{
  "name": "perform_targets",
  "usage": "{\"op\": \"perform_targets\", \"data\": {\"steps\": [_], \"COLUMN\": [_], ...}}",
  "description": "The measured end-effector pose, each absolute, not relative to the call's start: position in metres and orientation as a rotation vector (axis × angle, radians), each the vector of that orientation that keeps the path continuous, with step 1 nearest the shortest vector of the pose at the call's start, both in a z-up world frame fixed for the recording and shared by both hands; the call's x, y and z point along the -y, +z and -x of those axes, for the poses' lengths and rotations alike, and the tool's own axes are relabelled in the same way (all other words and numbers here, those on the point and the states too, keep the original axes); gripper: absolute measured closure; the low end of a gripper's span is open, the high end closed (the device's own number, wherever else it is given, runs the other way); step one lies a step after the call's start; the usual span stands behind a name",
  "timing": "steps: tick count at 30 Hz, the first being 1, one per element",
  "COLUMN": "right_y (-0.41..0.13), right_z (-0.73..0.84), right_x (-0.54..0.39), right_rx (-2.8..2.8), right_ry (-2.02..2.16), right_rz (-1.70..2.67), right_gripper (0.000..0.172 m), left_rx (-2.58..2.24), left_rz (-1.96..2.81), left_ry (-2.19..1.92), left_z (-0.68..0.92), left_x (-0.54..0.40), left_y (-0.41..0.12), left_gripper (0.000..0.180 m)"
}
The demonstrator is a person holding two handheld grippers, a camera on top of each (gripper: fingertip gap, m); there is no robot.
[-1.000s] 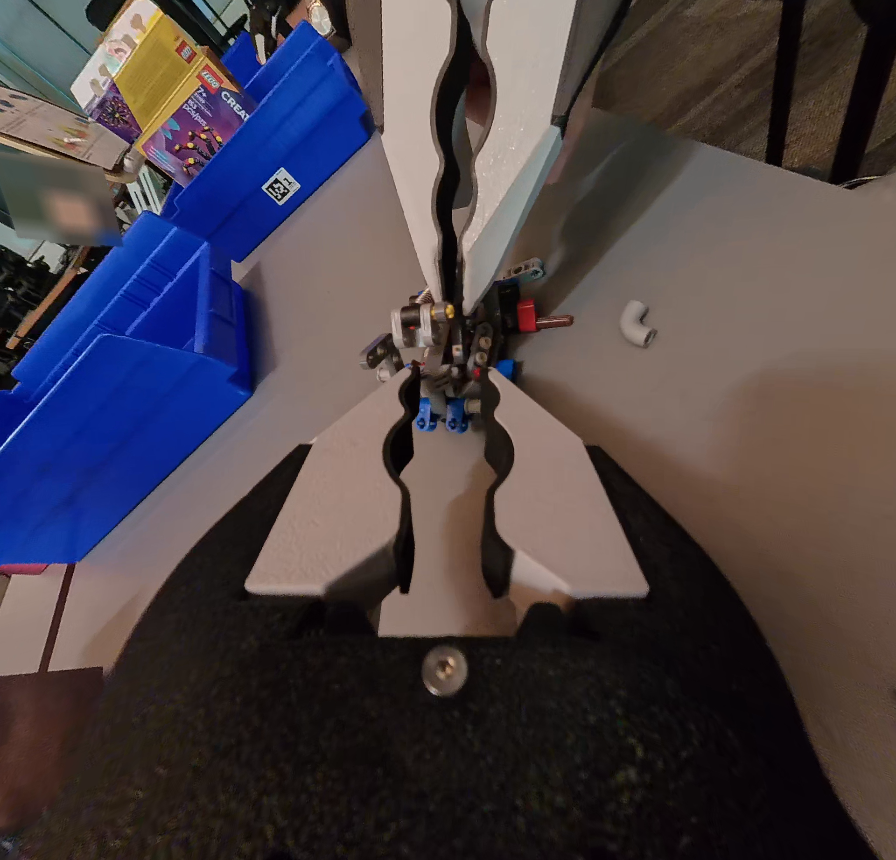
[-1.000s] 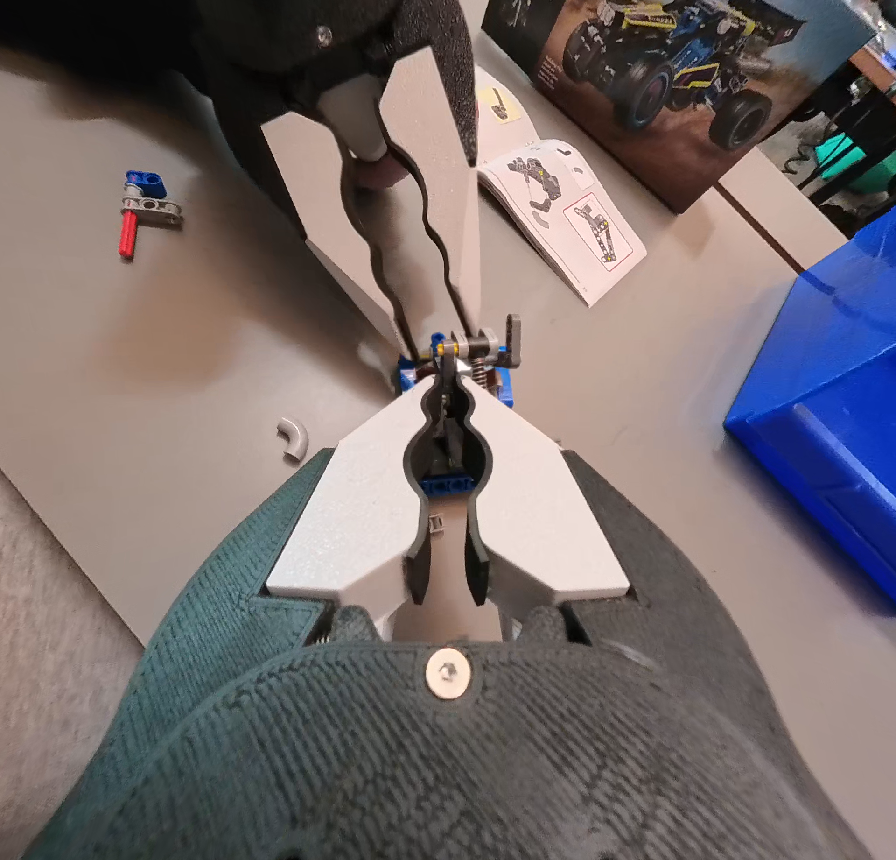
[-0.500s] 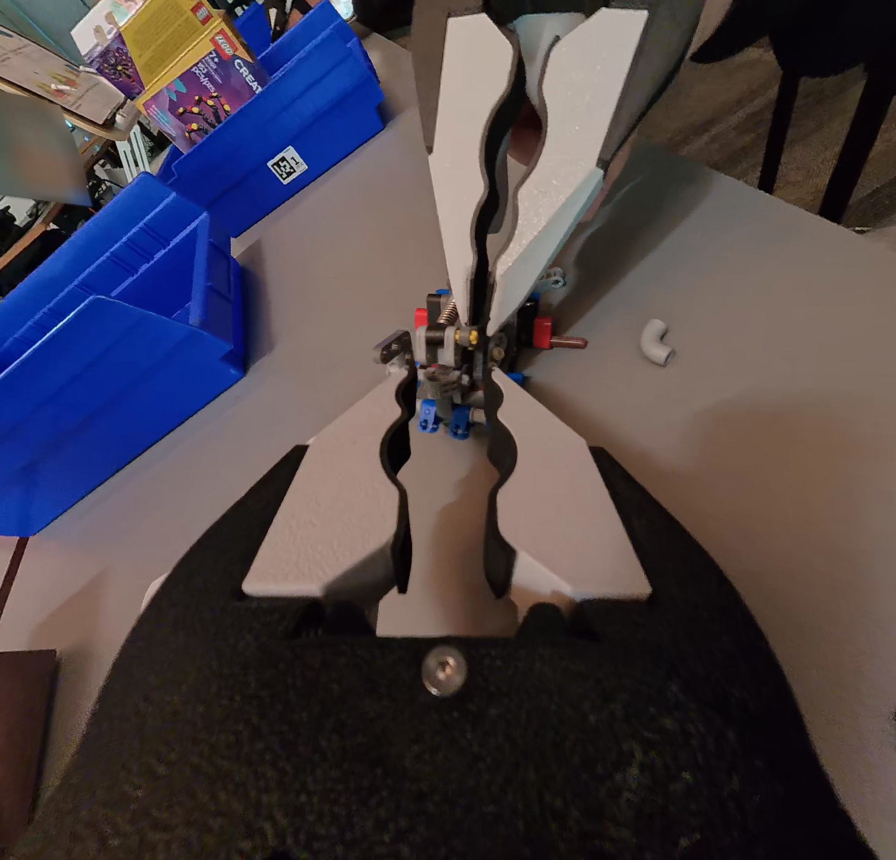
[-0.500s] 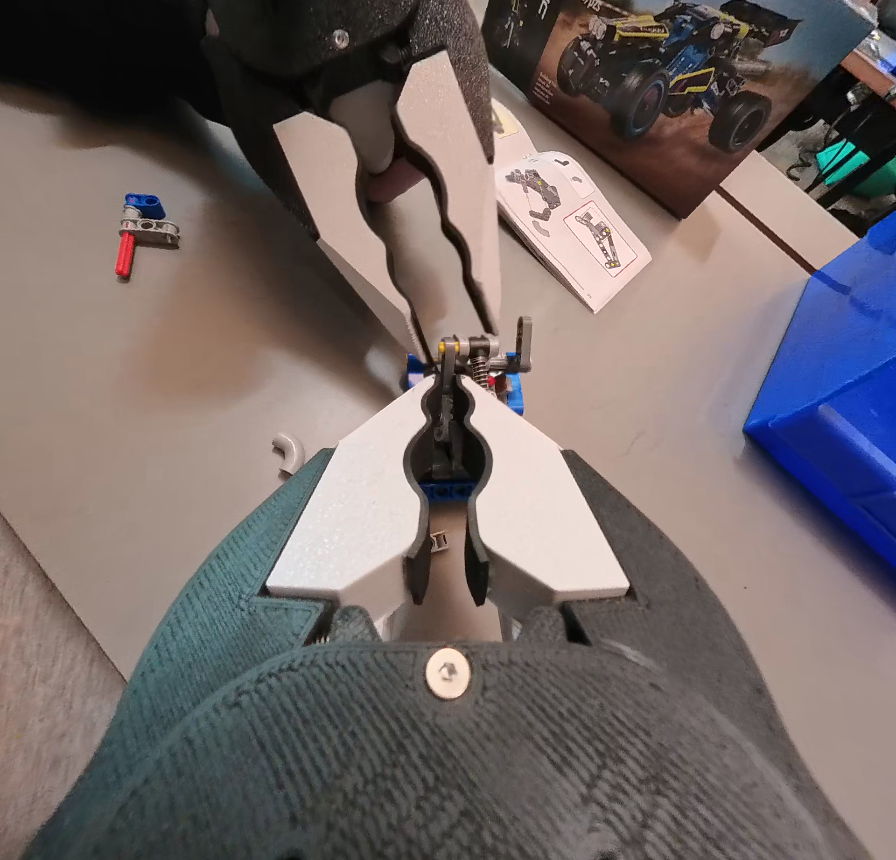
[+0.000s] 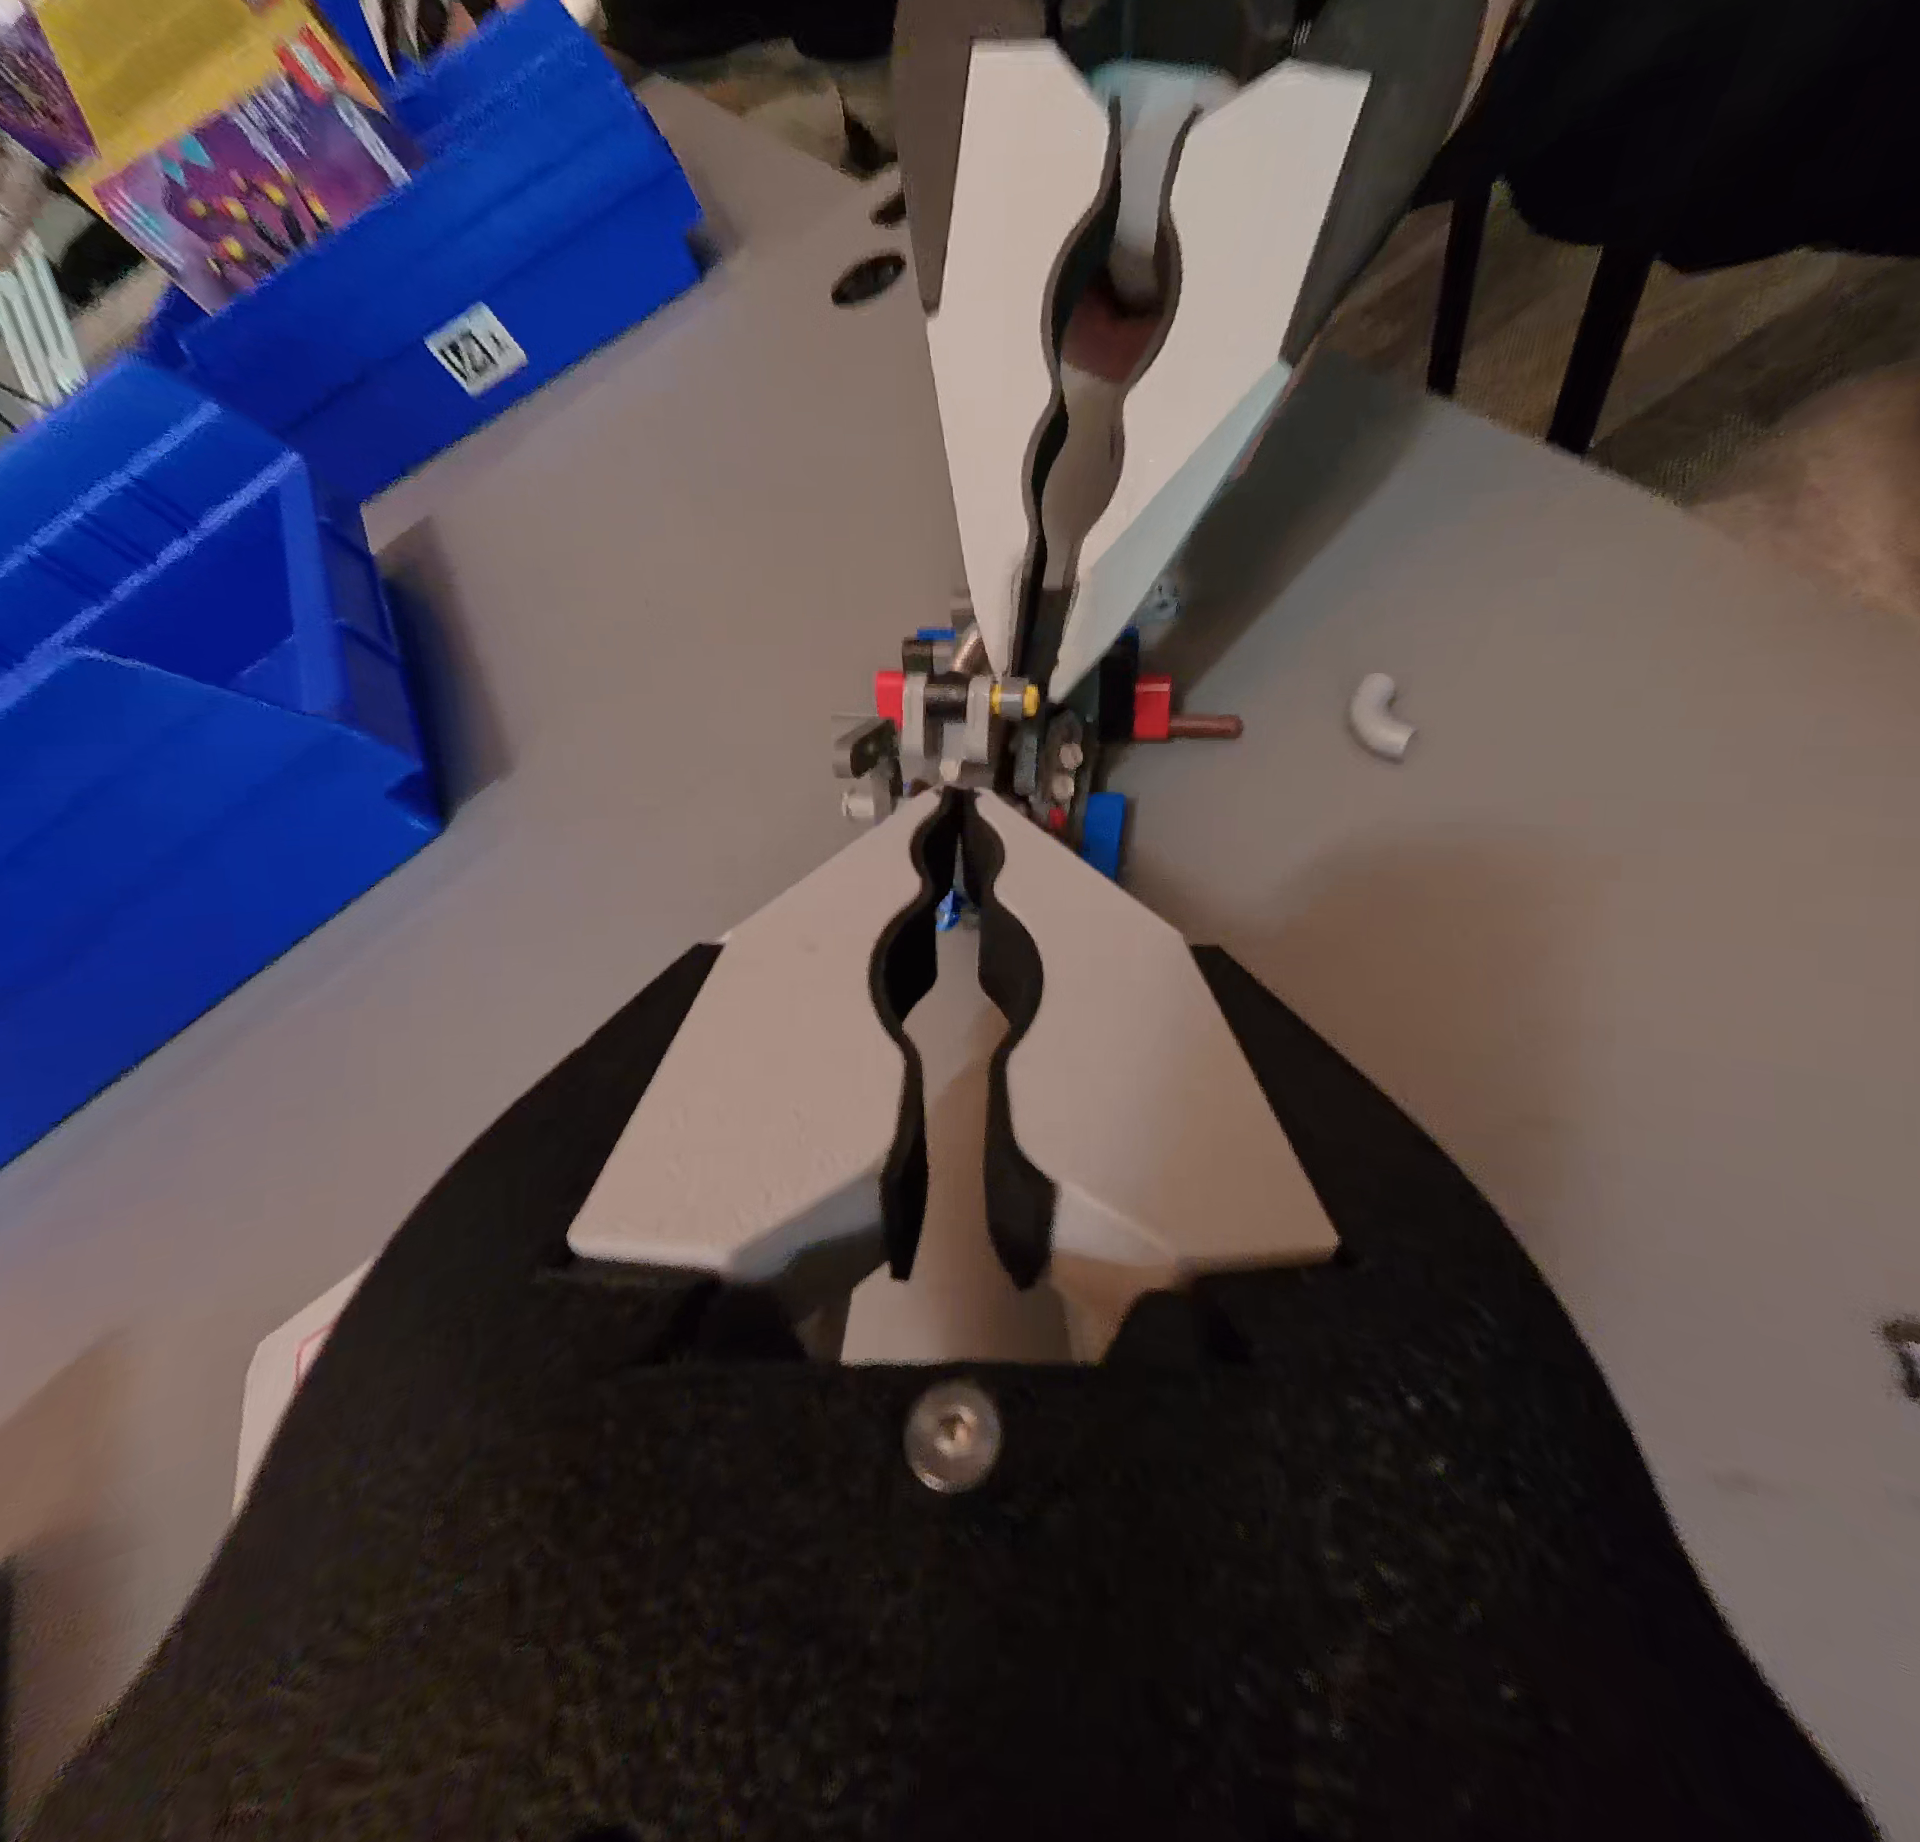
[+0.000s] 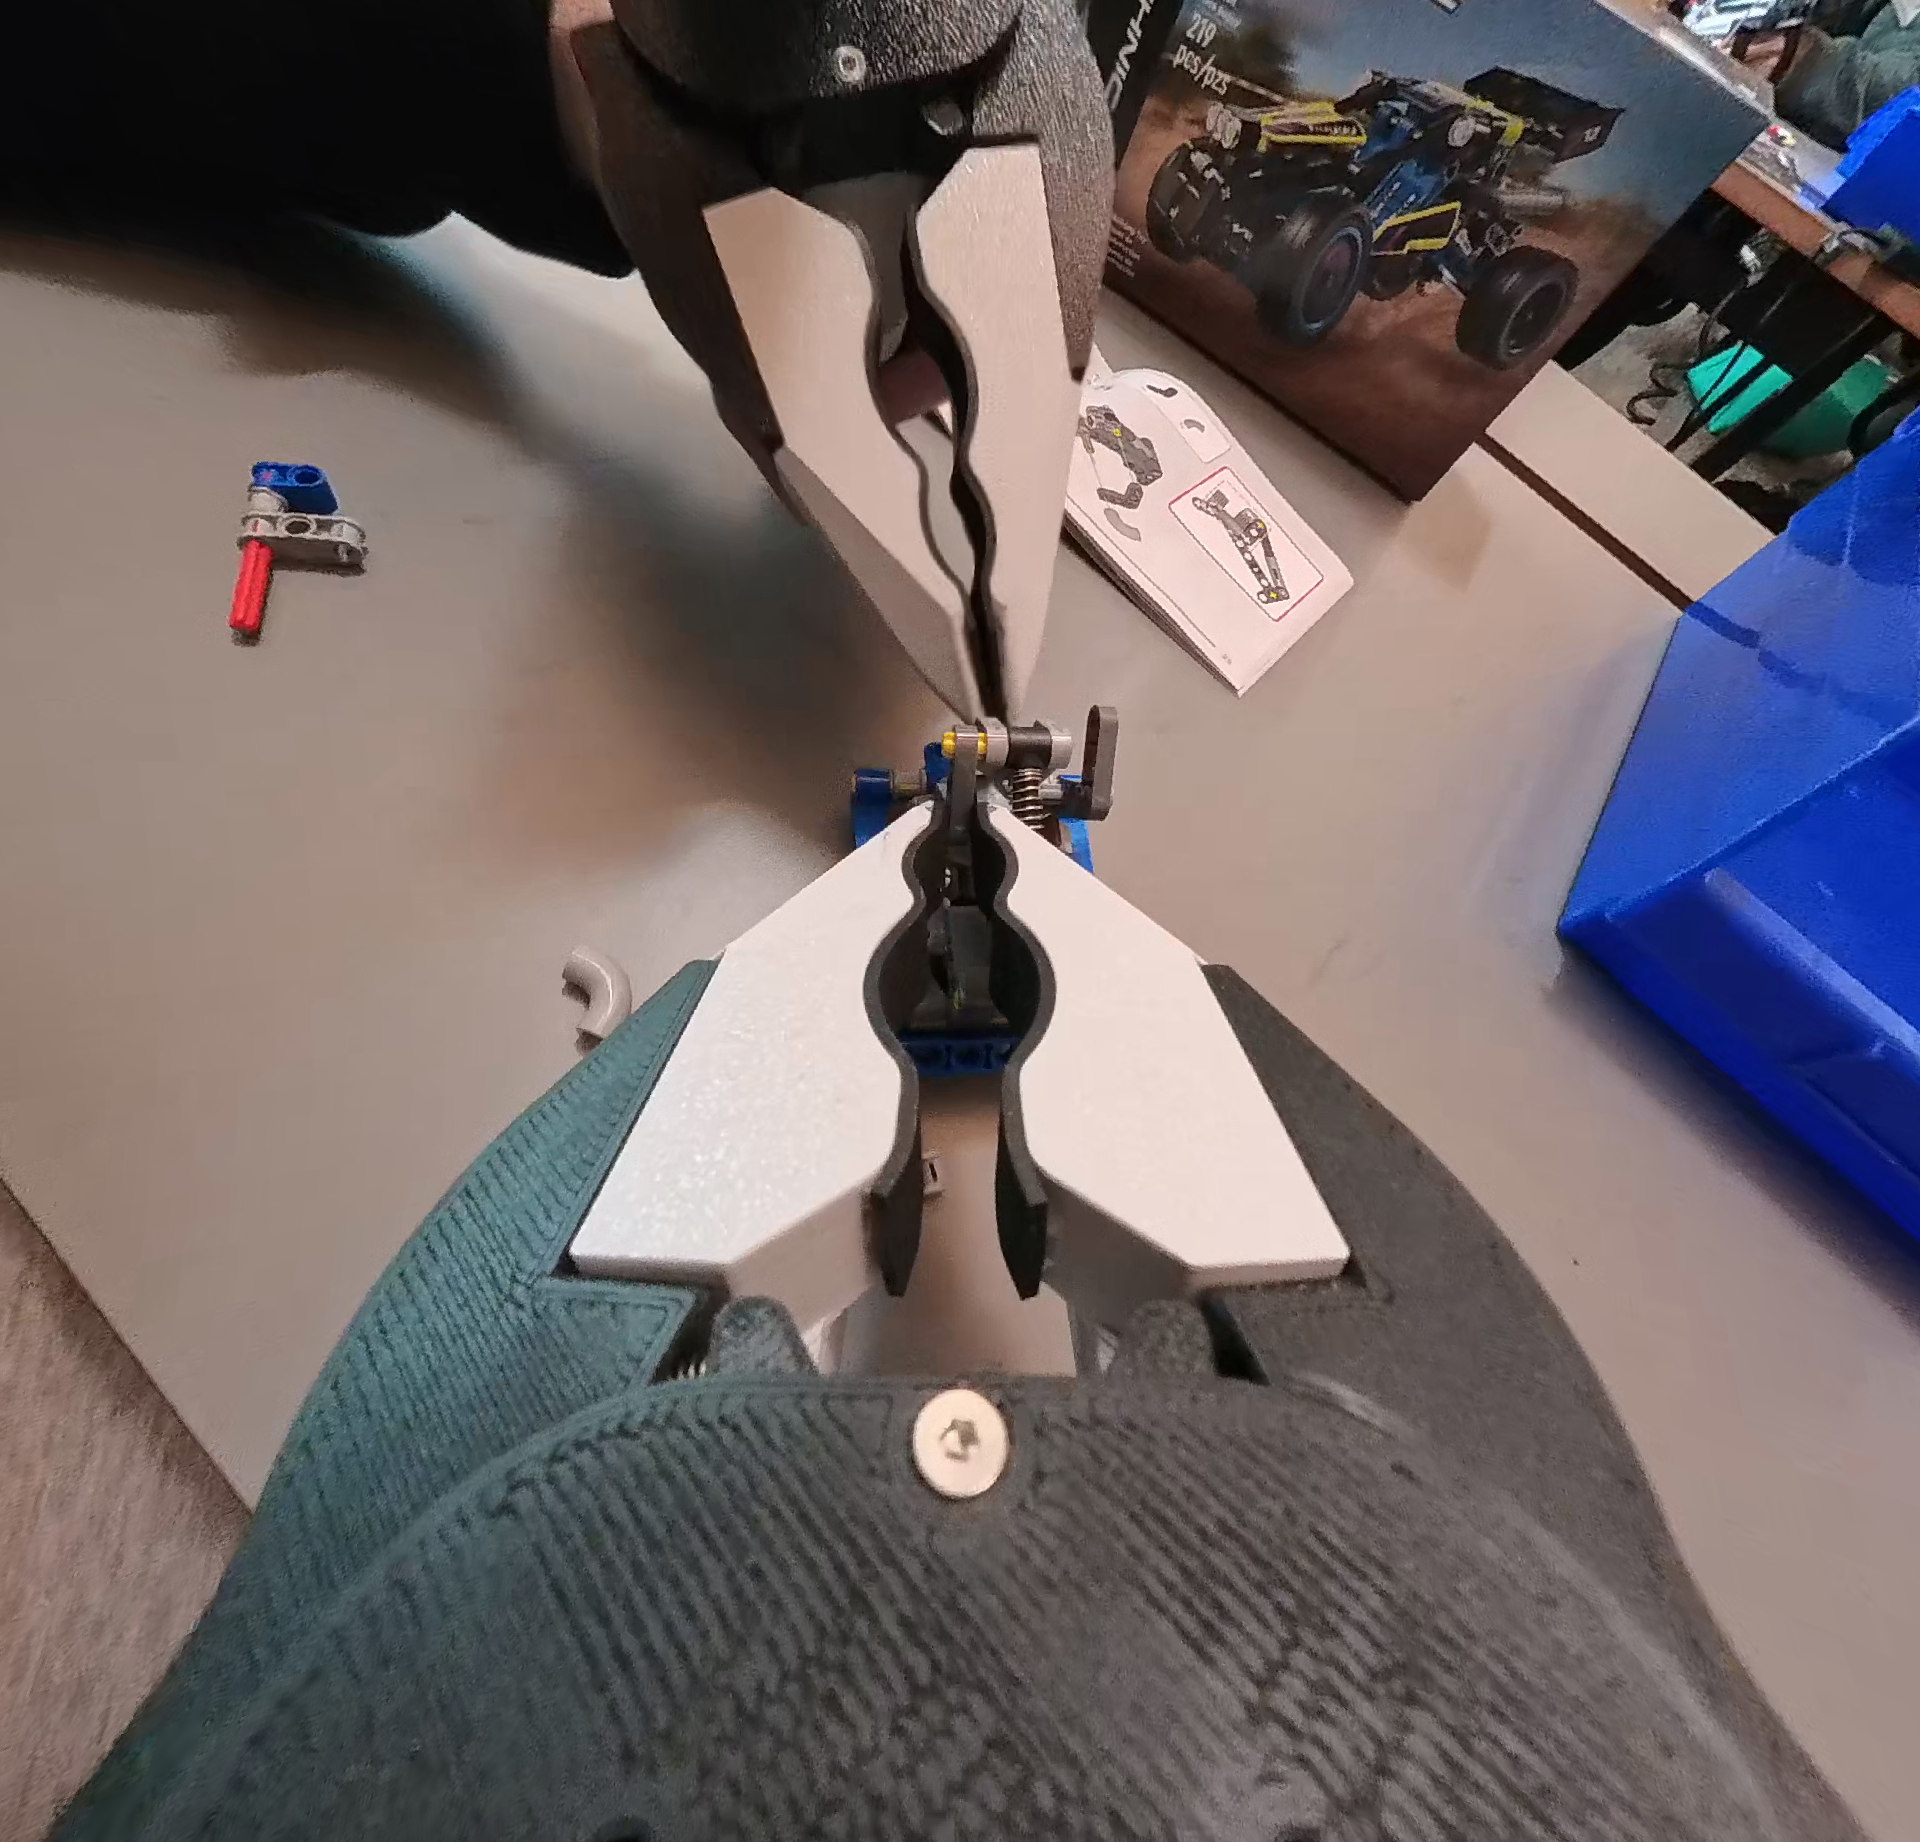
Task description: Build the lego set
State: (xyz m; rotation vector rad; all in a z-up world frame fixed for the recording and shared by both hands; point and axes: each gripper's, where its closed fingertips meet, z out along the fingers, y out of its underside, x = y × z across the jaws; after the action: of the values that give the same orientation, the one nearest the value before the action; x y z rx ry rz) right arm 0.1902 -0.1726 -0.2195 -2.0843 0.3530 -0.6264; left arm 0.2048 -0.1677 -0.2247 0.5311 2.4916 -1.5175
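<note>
Brick assembly [image 6: 1023, 784] stands on the grey table [image 6: 416, 857] between my grippers. I have the right gripper [image 6: 961, 816] clamped on its dark upright beam to steady it, while the left gripper [image 5: 951, 793], tips pressed together, meets its near grey connector.

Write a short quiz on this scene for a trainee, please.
1. True or false: the white elbow is attached to the model.
2. What colour are the bins? A red, B blue, C green.
3. Fill in: between the box and the model lies a ___.
Key: 1 false, it lies apart on the table; 2 B; 3 booklet.
</note>
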Motion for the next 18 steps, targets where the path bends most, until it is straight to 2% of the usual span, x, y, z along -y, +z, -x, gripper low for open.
{"op": "perform_targets", "data": {"steps": [18], "right_y": [-0.223], "right_z": [-0.201], "right_x": [0.171], "right_rx": [-0.397], "right_ry": [-0.680], "right_rz": [2.016], "right_gripper": [0.171], "left_rx": [-2.548], "left_rz": [-0.401], "left_ry": [-1.557], "left_z": [-0.212], "left_x": [0.169], "left_y": [-0.233], "left_gripper": [0.180]}}
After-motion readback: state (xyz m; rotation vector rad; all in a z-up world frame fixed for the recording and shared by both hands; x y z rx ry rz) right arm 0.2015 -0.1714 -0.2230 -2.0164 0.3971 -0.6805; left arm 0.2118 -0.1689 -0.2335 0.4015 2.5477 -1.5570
